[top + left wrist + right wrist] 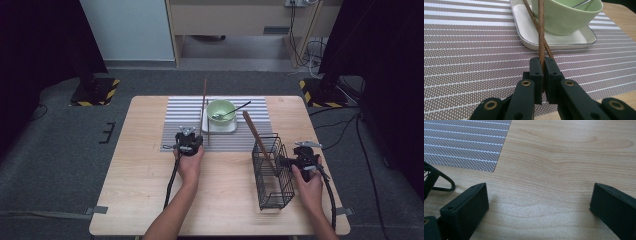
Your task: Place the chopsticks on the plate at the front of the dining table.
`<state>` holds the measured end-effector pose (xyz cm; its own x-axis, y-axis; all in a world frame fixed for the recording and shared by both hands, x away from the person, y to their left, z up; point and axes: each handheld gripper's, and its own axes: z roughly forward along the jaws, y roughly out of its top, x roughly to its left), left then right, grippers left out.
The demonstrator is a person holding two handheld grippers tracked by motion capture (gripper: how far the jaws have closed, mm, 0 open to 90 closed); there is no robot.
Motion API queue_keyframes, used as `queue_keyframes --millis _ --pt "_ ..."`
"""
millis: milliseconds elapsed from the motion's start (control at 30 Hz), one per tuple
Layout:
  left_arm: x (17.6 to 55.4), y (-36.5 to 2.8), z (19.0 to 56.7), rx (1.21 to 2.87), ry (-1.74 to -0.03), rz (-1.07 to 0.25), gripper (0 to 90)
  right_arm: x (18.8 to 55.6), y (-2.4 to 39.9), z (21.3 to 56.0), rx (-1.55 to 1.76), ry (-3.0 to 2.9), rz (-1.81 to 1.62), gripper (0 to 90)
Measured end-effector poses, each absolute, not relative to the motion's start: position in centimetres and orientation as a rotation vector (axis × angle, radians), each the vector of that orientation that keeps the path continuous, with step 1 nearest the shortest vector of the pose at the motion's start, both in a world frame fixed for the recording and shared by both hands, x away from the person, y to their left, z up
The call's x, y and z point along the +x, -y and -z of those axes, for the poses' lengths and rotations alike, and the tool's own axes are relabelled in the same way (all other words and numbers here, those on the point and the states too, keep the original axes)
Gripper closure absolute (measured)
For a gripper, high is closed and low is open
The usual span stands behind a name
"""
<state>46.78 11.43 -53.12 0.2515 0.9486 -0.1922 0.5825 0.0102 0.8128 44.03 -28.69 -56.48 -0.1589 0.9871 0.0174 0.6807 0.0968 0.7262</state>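
Holding one thin brown wooden chopstick [541, 32] tight, my left gripper [189, 141] sits on the striped mat [180, 120]. My right gripper [306, 157] is wide open with nothing in it. I think one stick [260, 140] is already in the black wire basket [272, 172]. Another lies by the green bowl [221, 111], which is close.

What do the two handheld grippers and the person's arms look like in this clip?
Both the left gripper and the right gripper are black, each topped by a grey three-cornered plate and trailing a black cable. Their fingers are blocky black pads on arms with brass-coloured pivot rings. The forearms are bare, with no sleeves in view.
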Motion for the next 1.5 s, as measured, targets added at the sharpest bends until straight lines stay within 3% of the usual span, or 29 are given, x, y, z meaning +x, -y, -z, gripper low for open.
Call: queue_keyframes --millis 667,1500 --pt "45.7 -11.6 53.3 1.639 -1.444 -0.633 85.8 44.0 28.7 56.5 1.628 -1.898 -0.834 2.1" --pt "46.5 -12.3 53.3 1.686 -1.500 -0.598 85.7 44.0 28.7 56.5 1.626 -1.900 -0.834 1.8"
